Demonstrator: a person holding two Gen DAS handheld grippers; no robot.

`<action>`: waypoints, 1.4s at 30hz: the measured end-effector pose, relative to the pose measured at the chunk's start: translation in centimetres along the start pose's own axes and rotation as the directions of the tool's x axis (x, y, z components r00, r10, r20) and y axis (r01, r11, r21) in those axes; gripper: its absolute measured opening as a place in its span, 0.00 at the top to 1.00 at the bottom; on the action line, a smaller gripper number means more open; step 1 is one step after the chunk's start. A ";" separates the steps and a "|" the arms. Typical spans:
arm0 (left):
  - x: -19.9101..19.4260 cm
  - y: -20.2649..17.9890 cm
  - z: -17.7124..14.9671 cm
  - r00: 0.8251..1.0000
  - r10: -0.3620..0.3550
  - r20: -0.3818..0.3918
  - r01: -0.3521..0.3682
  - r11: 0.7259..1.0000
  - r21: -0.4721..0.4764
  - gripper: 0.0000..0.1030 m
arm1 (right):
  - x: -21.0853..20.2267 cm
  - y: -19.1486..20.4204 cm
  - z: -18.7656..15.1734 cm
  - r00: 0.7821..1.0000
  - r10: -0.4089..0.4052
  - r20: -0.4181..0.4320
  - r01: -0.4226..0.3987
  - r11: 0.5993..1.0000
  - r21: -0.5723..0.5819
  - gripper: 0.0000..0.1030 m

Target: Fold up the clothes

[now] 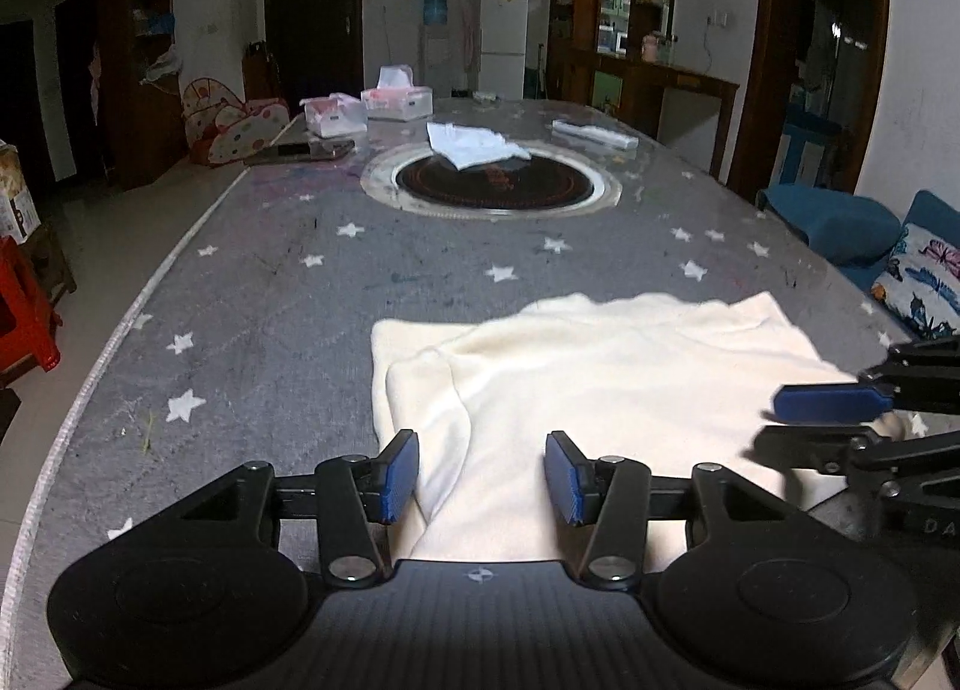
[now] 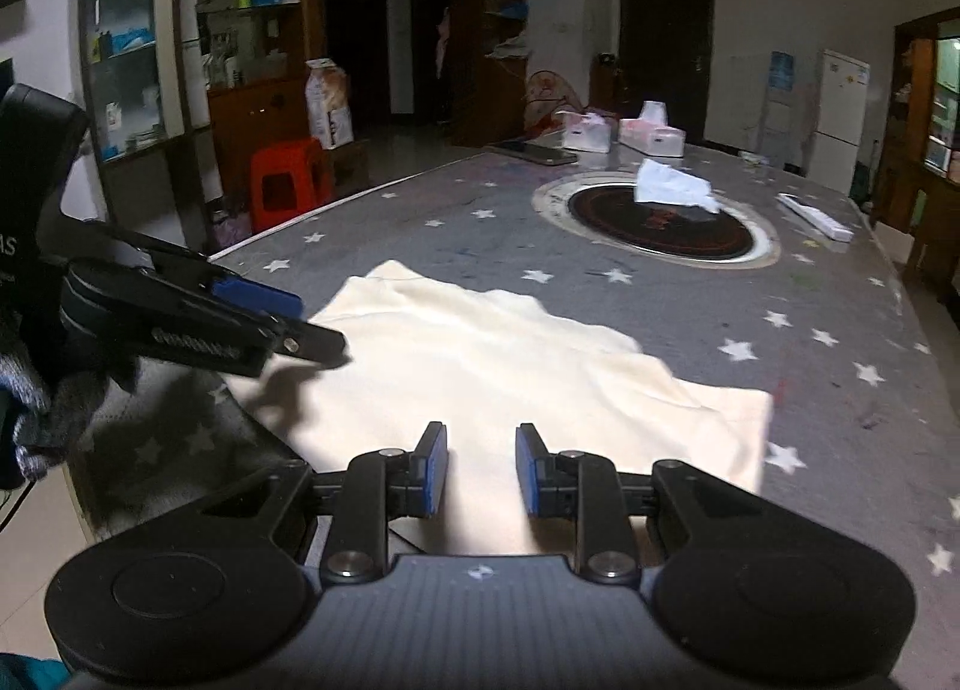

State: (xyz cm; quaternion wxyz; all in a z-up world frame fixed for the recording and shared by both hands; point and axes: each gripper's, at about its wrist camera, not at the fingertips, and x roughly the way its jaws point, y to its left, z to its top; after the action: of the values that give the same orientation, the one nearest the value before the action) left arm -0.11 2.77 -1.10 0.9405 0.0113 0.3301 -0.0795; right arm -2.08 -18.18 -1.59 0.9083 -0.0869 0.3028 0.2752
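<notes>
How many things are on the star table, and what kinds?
Cream garment: 1
Tissue boxes: 2
Crumpled white paper: 1
Phone: 1
Long white packet: 1
Round black cooktop set into the table: 1
Total: 7

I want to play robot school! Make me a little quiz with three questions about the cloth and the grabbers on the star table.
1. True or false: the left gripper has its fingers shut tight on the cream garment.
2. Pick one. What lies partly over the round cooktop in the table? A) a red stool B) a white crumpled cloth C) a phone
3. Fill in: the grey table cover is printed with white ____.

Key: 1 false, both the left gripper and the right gripper are open above the garment. 2 B. 3 stars.
</notes>
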 end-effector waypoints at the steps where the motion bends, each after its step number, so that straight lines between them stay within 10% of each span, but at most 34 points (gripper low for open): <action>1: -0.2 -0.1 0.0 1.000 -0.007 0.005 0.007 1.000 0.002 0.51 | -0.3 -0.3 -0.2 1.000 -0.009 -0.001 0.009 1.000 0.004 0.77; 23: 1.0 -0.1 -1.1 0.999 -0.025 -0.043 0.025 1.000 0.002 0.51 | 4.6 -8.3 1.6 0.993 -0.072 -0.098 0.086 0.985 0.152 0.79; 37: 0.8 0.1 -0.9 0.999 -0.030 -0.040 0.030 0.999 -0.018 0.51 | 7.5 -7.4 4.7 0.991 -0.082 -0.107 0.092 0.992 0.088 0.86; 42: 0.2 0.8 -0.8 0.999 -0.030 -0.021 0.029 0.998 -0.056 0.51 | 7.3 -4.1 6.5 0.997 0.020 -0.075 -0.019 1.000 0.012 0.86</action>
State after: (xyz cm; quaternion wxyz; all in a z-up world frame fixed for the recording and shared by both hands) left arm -0.30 3.59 -1.86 0.9355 -0.0188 0.3427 -0.0839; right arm 8.28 -16.27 -0.77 0.8940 -0.0893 0.3392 0.2789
